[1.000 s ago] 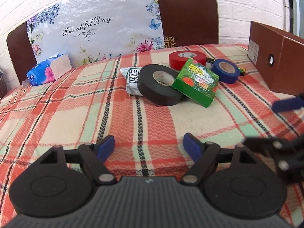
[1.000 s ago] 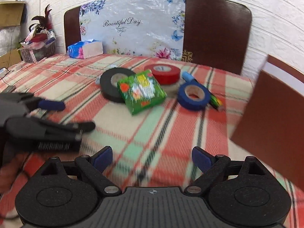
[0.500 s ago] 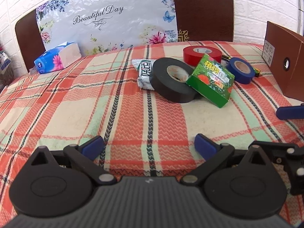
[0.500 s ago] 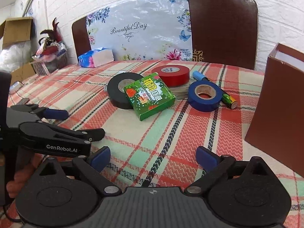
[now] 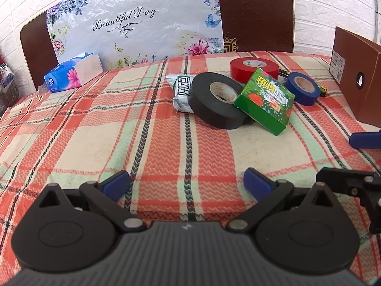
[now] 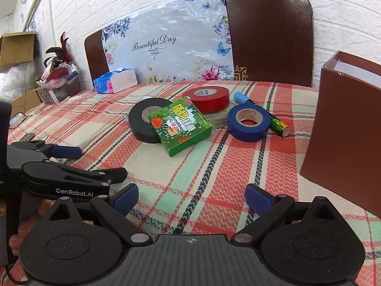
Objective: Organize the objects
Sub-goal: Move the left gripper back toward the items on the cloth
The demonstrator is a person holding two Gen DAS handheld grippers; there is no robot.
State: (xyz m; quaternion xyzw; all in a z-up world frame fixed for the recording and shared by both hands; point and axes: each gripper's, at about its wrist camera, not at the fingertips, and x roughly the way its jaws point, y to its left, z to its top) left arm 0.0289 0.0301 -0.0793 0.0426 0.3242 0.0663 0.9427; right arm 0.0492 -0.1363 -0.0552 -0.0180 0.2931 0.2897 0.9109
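Note:
A cluster lies mid-table: a black tape roll (image 5: 218, 100) (image 6: 147, 119), a green box (image 5: 264, 101) (image 6: 179, 125) leaning on it, a red tape roll (image 5: 253, 69) (image 6: 206, 99), a blue tape roll (image 5: 302, 88) (image 6: 248, 121), a white snack packet (image 5: 182, 93) and a blue-capped marker (image 6: 262, 113). My left gripper (image 5: 187, 183) is open and empty, well short of the cluster. My right gripper (image 6: 191, 196) is open and empty, also short of it. A brown open box (image 5: 357, 71) (image 6: 345, 128) stands at the right.
A checked cloth (image 5: 95, 128) covers the table. A blue tissue pack (image 5: 73, 72) (image 6: 115, 83) sits at the far left. Chair backs and a floral plastic sheet (image 5: 133, 23) stand behind. The left gripper's body (image 6: 59, 174) shows at the right view's left edge.
Both views have steadied and tilted slightly; the cluster now sits nearer the centre. Nothing on the table moved, and both grippers stay open.

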